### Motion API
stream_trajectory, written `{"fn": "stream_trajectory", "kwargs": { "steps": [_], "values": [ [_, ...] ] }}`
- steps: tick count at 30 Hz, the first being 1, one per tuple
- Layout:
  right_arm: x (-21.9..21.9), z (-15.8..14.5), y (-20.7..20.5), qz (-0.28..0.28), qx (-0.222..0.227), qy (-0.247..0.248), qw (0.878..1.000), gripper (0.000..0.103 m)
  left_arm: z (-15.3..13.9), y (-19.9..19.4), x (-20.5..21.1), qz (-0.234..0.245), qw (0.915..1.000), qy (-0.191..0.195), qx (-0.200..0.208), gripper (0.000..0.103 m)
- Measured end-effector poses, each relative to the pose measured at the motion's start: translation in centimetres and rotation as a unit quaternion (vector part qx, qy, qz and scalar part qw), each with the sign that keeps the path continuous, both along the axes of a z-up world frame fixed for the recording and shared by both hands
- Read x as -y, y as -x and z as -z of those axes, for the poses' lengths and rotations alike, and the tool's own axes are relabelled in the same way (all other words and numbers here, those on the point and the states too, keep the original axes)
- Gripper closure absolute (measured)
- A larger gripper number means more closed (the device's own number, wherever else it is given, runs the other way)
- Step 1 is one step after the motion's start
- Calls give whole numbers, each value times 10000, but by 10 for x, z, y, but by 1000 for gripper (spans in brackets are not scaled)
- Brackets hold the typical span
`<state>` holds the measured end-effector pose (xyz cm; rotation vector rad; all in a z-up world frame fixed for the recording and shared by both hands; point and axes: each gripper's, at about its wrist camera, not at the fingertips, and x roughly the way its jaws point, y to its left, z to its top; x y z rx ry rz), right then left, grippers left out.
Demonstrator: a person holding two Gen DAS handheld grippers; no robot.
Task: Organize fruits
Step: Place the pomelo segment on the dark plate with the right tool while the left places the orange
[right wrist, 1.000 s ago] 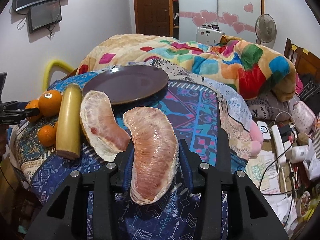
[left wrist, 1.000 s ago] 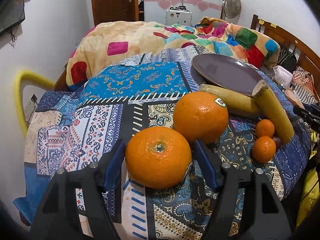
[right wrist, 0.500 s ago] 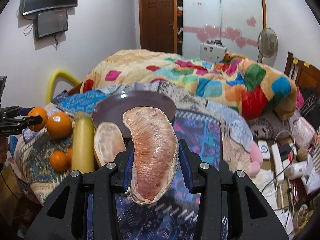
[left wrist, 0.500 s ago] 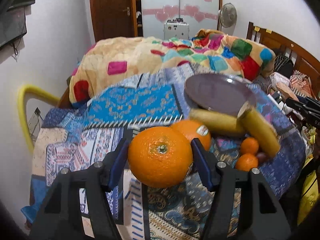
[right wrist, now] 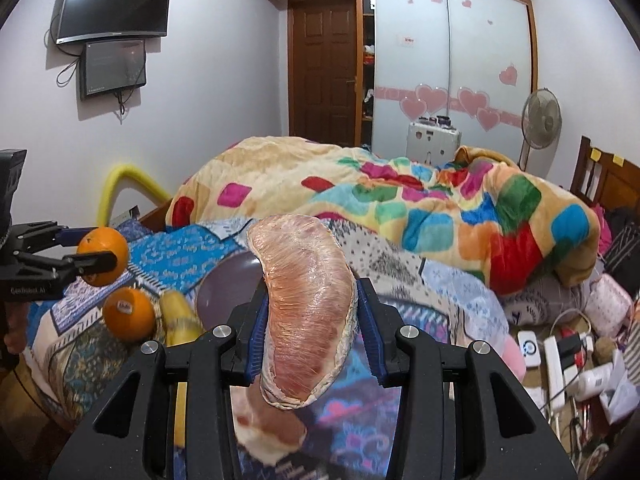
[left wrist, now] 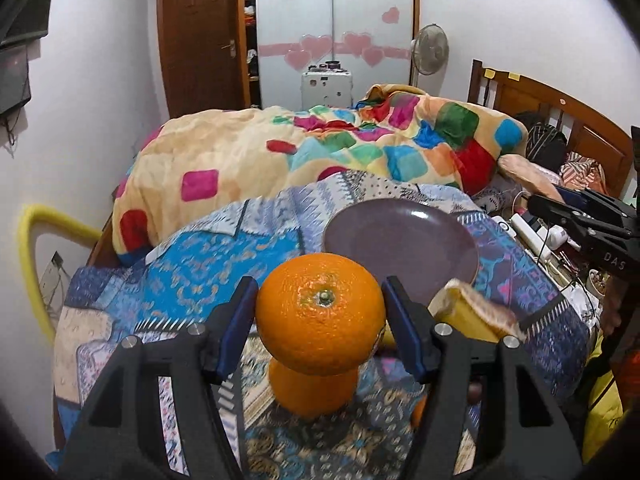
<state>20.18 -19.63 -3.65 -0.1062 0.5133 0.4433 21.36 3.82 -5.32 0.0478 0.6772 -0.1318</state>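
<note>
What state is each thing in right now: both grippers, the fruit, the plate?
left gripper: shut on the orange, held off the cloth
right gripper: shut on the pomelo wedge, lifted
second orange: resting on the cloth, sticker up
second pomelo wedge: lying on the cloth
plate: empty, flat on the cloth

Glossy round orange [left wrist: 320, 312], stem facing camera, held aloft; plastic-wrapped pink pomelo wedge [right wrist: 306, 320] raised at six o'clock, possibly above another wedge [right wrist: 264, 428].
</note>
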Motion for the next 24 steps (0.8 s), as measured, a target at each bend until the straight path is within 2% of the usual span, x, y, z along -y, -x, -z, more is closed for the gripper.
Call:
{"fn": "stream_trajectory", "kwargs": {
  "steps": [5, 15, 24],
  "values": [
    [-7, -1, -18, -26, -41, -48, 10000, 65, -4, -20, 12, 96, 9999, 31, 8, 40],
    [-18, 9, -48, 52, -160, 148, 9997, 65, 0, -62, 32, 128, 9998, -168, -50, 40],
    [-30, 28, -77, 85, -413, 498, 9979, 65, 13, -105, 39, 124, 9989, -76, -441, 40]
  ]
}}
